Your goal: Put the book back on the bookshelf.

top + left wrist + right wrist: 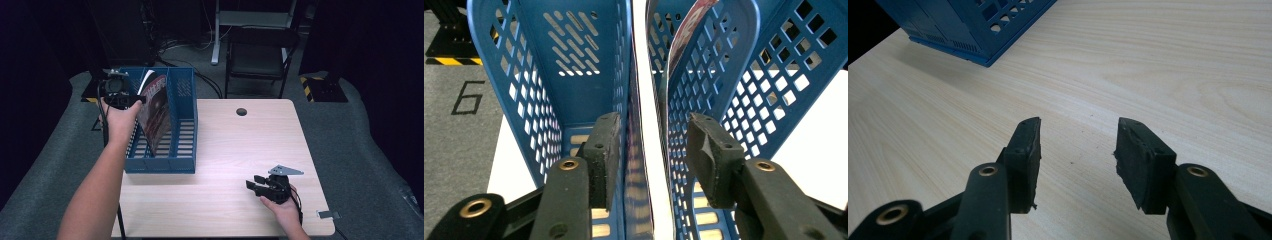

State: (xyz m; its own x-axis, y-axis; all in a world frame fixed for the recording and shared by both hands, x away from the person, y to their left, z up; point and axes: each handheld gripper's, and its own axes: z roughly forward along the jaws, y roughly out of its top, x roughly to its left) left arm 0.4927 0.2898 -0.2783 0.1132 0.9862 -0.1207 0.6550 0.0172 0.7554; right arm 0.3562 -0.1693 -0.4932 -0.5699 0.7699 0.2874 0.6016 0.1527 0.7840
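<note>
The wooden table [240, 150] holds a blue file rack [172, 150]. A thin magazine [155, 107] leans in the rack's middle slot. It looks light, floppy and slippery, so grab its top edge. The left gripper [651, 145] is open around it, pads not pressing. The right gripper [1078, 160] rests open, holding nothing.

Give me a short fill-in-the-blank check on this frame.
1. The thin glossy magazine stands inside the ____ plastic file rack.
2. The left tool has the magazine between its jaws, which are ____.
3. The right tool hovers over the pale ____ table.

Missing words: blue; open; wooden
</note>
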